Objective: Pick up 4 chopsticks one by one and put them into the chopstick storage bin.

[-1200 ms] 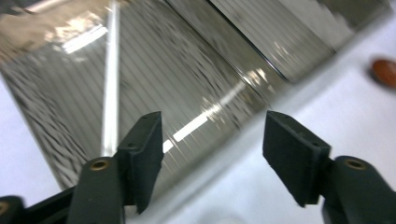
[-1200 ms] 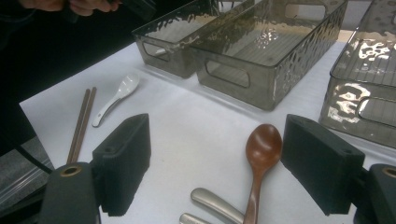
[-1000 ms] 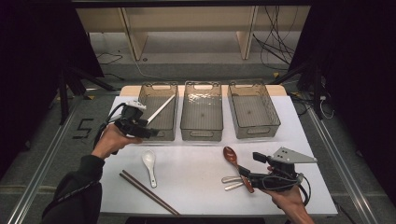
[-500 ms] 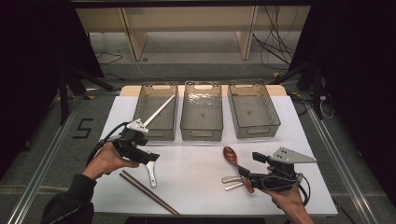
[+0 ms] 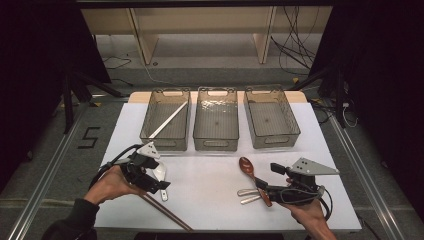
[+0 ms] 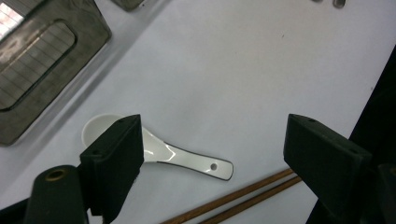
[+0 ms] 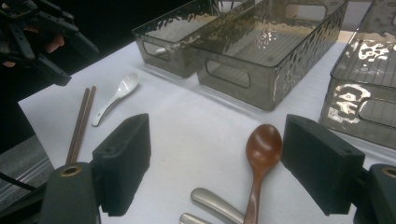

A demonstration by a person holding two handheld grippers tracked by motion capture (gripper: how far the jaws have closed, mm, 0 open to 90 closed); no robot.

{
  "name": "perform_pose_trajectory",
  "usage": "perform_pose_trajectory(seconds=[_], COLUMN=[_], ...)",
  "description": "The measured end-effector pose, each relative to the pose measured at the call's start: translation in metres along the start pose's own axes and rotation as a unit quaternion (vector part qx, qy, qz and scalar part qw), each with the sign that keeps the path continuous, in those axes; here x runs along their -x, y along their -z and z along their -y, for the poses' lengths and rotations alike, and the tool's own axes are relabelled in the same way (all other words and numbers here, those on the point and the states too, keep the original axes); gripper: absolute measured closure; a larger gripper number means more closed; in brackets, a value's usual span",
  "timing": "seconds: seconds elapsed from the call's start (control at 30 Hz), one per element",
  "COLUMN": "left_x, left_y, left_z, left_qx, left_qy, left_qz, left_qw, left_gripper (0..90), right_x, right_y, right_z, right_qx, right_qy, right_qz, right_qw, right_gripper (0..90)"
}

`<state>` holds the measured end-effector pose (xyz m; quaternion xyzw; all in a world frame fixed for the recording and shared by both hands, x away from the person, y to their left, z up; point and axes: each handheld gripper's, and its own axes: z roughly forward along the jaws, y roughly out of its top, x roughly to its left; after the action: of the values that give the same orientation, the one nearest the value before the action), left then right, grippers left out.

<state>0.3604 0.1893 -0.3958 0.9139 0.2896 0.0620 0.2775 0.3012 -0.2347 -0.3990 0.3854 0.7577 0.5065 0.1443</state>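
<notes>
The left tongs hang just above the white ceramic soup spoon with their jaws spread wide; they have just been opening, and the spoon lies flat on the white surface between them, untouched. A pair of brown wooden chopsticks lies just beside the spoon's handle. The right tongs are also wide and hold nothing, with the brown wooden spoon lying between their jaws.
</notes>
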Motion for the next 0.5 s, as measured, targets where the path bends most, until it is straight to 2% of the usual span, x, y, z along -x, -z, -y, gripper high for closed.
perform_pose_trajectory(seconds=[0.23, 0.5], left_x=[0.005, 0.009], left_y=[-0.005, -0.006], left_z=[0.01, 0.022], left_qx=[-0.03, -0.052], left_qy=[-0.02, -0.036], left_qz=[0.0, 0.0], left_qw=[0.9994, 0.998], left_gripper=[18.9, 18.9], right_x=[0.0, 0.0], right_y=[0.0, 0.0], right_z=[0.0, 0.0], right_qx=[0.0, 0.0], right_qy=[0.0, 0.001], right_qz=[0.0, 0.0], right_qw=[1.0, 1.0], right_gripper=[25.1, 25.1])
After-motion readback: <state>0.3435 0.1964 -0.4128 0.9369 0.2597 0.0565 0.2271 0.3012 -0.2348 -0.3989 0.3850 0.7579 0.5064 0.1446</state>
